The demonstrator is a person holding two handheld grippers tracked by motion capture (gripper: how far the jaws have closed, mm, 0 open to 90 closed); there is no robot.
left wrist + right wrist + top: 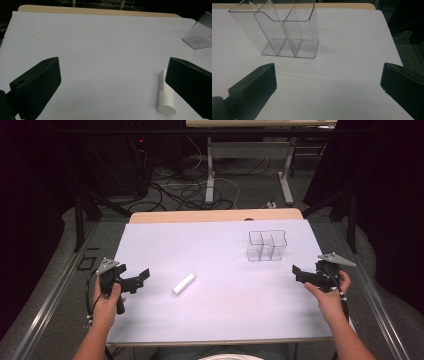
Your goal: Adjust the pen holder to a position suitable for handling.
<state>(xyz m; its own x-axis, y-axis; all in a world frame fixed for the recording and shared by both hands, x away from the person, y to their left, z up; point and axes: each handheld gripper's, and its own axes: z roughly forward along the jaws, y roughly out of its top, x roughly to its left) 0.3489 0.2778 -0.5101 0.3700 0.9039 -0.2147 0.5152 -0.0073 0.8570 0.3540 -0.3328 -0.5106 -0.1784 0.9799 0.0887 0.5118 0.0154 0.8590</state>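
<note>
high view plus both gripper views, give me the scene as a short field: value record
surface: white table top, wooden edge at the far side
white cylinder: lying on its side, left of centre, untouched
clear organizer: upright, divided into compartments, empty, right of centre towards the far side
left gripper: open, held above the table's left edge, cylinder just off its right jaw in the left gripper view
right gripper: open, at the right edge, facing the organizer, holding nothing
contact: neither gripper touches either object

Tube [183, 283] lies left of centre on the table [225, 320]; divided container [267, 245] stands behind, to its right.
</note>
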